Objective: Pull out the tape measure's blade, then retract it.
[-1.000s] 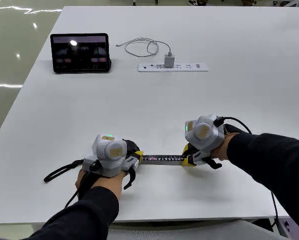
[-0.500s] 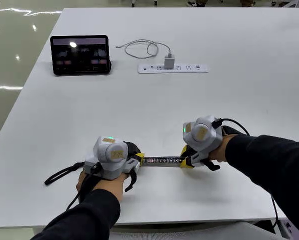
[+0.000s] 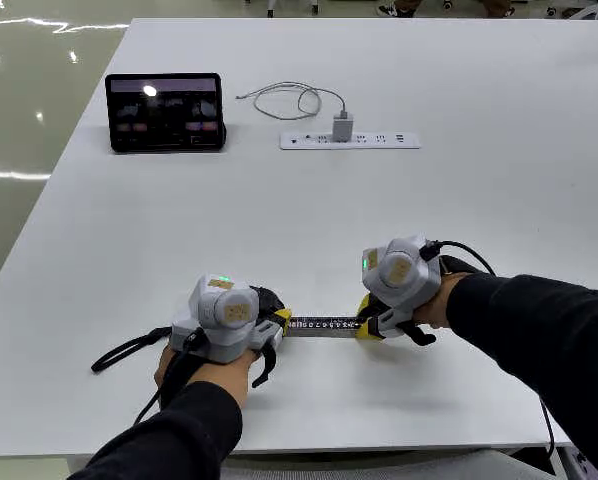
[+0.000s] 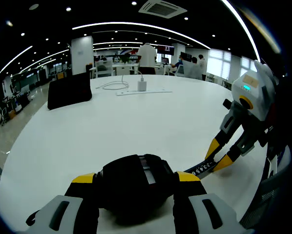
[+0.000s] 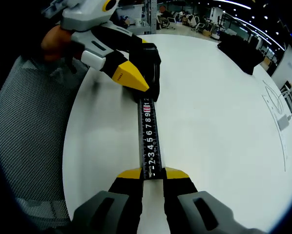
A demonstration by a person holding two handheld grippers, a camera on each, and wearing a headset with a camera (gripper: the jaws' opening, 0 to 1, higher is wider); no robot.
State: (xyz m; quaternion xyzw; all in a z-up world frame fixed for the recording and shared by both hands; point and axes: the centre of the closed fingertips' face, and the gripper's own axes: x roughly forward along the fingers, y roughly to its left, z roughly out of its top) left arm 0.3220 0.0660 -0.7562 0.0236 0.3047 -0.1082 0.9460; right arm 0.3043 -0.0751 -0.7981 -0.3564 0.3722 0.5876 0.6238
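Holding entry one, the tape measure point(image 4: 136, 187): black case clamped between the jaws of the left gripper point(image 3: 275, 322), which sit wide around its body, with the case resting on the desk point(image 3: 429, 220).

Entry two, blade point(image 5: 150, 131): a short length is out of the case, printed face up and low over the desk; whether it touches the surface cannot be told. Its tip is pinched between the narrow-set jaws of the right gripper point(image 5: 152, 173).

Relation: the blade's long axis runs straight from the right jaws to the case mouth at the left jaws. The two grippers face each other along that line, near but apart.

Judgement: the right gripper governs the blade's length. More pull means backing away along this axis; retracting means travelling toward the case, kept in line so the blade does not buckle.

Surface: white, smooth desk.

Well beyond both jaws: tablet point(image 3: 166, 110), power strip point(image 3: 351, 141), coiled cable point(image 3: 294, 97).

Room: open office, strip ceiling lights, people standing far off.
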